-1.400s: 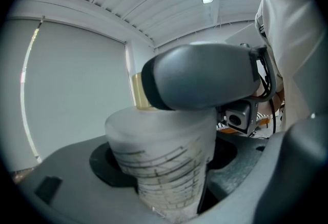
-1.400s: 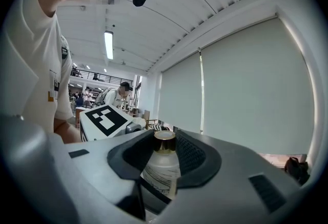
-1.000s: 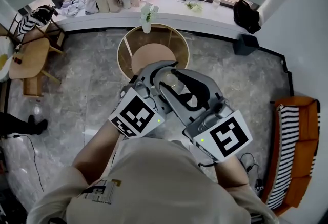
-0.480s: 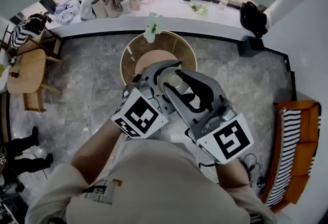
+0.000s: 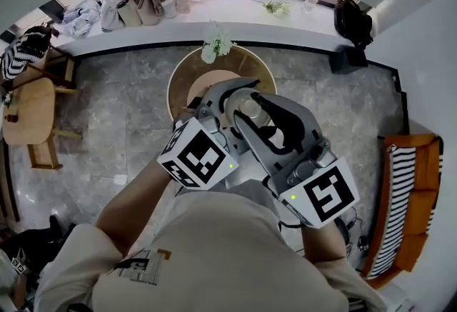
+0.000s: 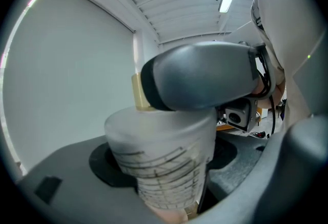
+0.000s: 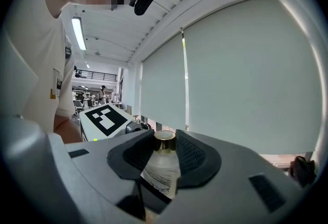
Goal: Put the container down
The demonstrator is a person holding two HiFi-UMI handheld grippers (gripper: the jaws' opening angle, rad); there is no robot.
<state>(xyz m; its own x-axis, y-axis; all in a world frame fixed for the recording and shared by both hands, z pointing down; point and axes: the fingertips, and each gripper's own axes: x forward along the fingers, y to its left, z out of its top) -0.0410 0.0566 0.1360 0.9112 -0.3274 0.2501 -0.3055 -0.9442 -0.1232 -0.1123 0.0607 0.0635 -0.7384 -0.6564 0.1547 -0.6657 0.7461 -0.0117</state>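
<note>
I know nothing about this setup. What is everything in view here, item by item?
container: one, frosted with a gold collar, between the fingers of both grippers
round table: one, wooden, below the grippers
vase of flowers: one, white, at the table's far edge
ledge: one, white, along the far wall
bags and clothes: a heap, mixed colours, left part of the ledge
black bag: one, at the ledge's right end
side table: one, wooden, far left
sofa: one, orange, far right
striped cushion: one, black and white, on the sofa
left gripper: one, grey, closed on the container
right gripper: one, grey, closed on the container
</note>
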